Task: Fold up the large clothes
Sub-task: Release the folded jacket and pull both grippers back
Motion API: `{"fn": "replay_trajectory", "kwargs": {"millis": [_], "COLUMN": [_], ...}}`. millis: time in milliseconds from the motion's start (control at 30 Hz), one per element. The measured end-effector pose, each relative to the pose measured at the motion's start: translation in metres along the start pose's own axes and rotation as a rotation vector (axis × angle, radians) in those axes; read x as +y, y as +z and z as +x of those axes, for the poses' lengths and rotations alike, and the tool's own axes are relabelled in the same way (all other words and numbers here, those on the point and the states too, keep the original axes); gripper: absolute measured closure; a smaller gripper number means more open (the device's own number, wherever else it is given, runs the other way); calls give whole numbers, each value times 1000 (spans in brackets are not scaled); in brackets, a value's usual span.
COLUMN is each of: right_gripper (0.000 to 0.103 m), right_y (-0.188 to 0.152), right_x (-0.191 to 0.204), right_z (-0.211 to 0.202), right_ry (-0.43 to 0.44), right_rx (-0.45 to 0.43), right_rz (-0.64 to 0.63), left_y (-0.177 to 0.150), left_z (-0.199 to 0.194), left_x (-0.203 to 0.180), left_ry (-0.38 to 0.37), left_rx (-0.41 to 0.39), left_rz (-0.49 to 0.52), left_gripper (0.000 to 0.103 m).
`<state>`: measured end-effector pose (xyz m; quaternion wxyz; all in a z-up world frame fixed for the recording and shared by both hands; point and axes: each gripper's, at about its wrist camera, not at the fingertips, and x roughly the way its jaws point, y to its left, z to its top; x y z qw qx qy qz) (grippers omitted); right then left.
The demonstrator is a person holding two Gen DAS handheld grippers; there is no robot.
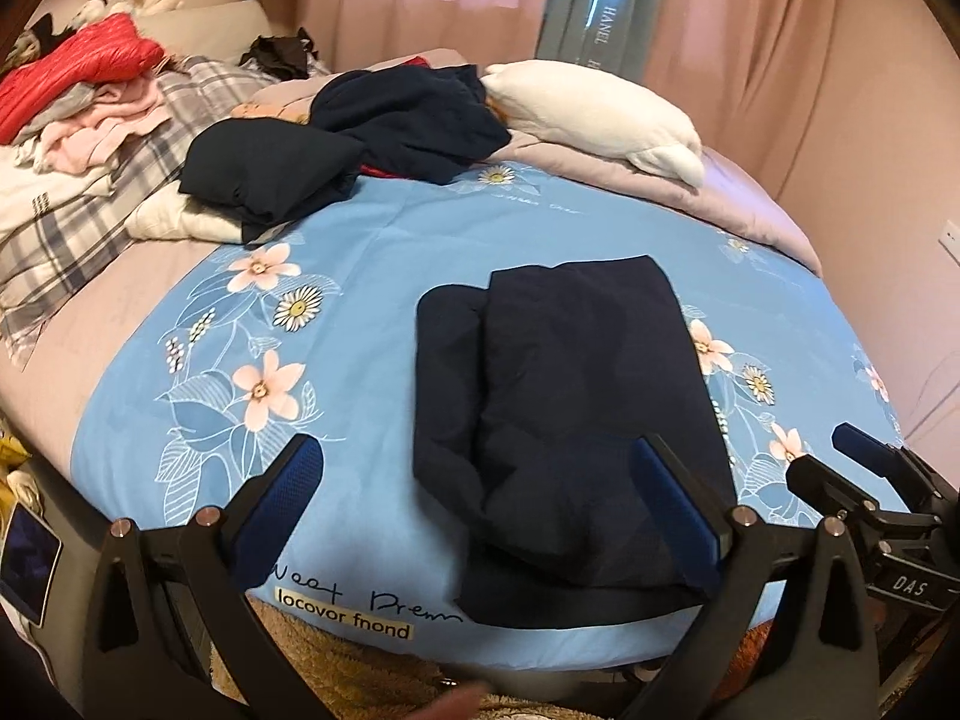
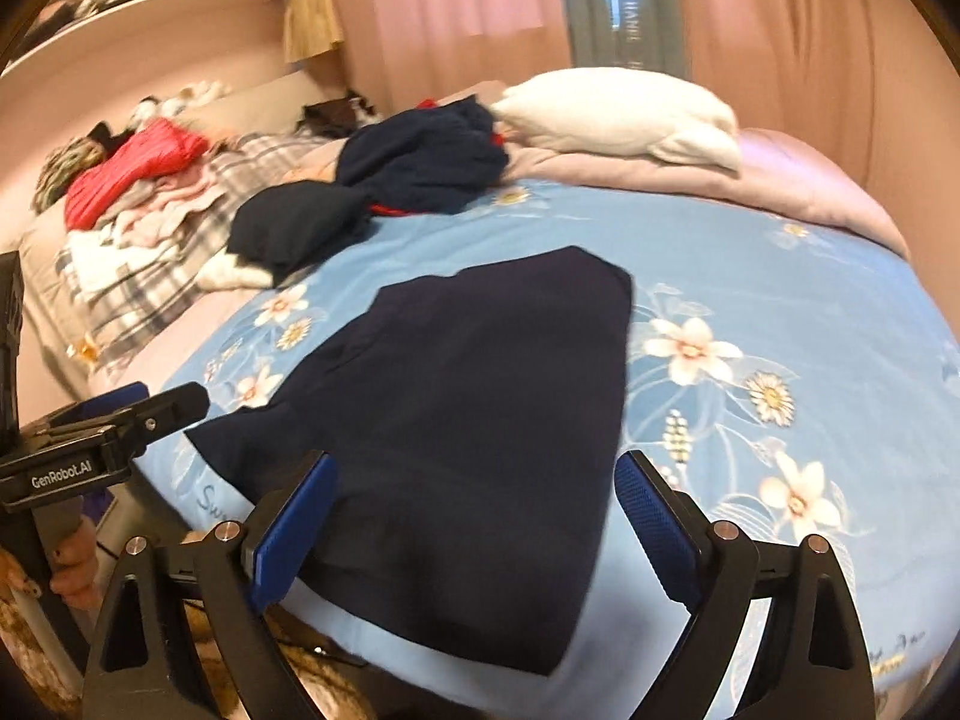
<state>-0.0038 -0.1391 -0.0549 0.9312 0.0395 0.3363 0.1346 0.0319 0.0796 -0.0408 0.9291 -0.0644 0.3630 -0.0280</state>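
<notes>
Your left gripper (image 1: 480, 492) and right gripper (image 2: 474, 510) both hang spread wide, gripping nothing, at the near edge of the navy garment (image 1: 570, 408) lying lengthwise on the blue floral quilt (image 1: 360, 312). It looks narrowed already; next, pinch the near hem and carry it away. The left view shows the side flap's overlap, blurred in the right.

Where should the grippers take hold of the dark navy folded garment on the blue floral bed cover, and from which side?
Probably at the near edge of the dark navy folded garment, where it reaches the bed's front edge. Both the left gripper and the right gripper hang open just above that end, so come in low from the front, one gripper per near corner. The layers lie stacked there, so pinch all together.
</notes>
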Motion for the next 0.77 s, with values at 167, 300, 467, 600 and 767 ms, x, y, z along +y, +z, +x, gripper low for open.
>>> {"fn": "replay_trajectory", "kwargs": {"millis": [167,300,467,600,767], "right_gripper": [10,10,10,10,10], "right_y": [1,3,2,1,1], "right_x": [-8,-9,-9,-10,-9], "right_z": [-4,-8,-9,-8,-10], "right_ry": [-50,-58,-73,-77,-78], "right_rx": [2,-12,-24,-19,-29], "right_rz": [3,4,8,8,9], "left_y": [3,4,3,1,-1], "left_z": [-6,-6,-8,-9,-6], "left_x": [-4,-4,-3,-5,-3], "left_ry": [-27,-38,-45,-56,-58], "left_rx": [-25,-28,-28,-35,-20], "left_rz": [11,14,15,35,31], "left_gripper": [1,1,1,1,1]}}
